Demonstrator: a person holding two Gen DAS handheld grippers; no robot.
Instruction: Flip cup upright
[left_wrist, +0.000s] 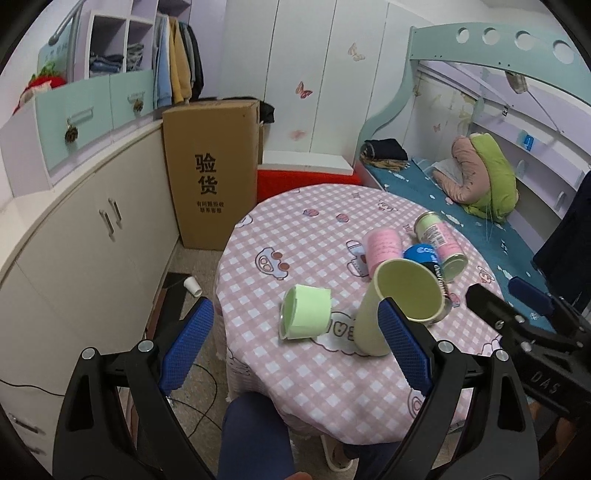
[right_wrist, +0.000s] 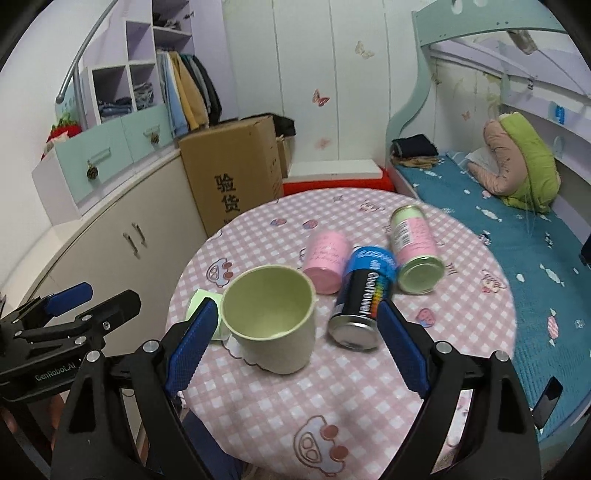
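cup (right_wrist: 271, 321) upright on table (right_wrist: 369, 387), between open right gripper (right_wrist: 295, 343) fingers

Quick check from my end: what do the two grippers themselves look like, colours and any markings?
Both match: black plastic scissor-style arms with silver pivot bolts and blue textured pads on the fingers. The left gripper shows "GenRobot.AI" lettering on its body in the right wrist view; the right gripper shows "DAS" in the left wrist view. No sleeves or cables visible on them.
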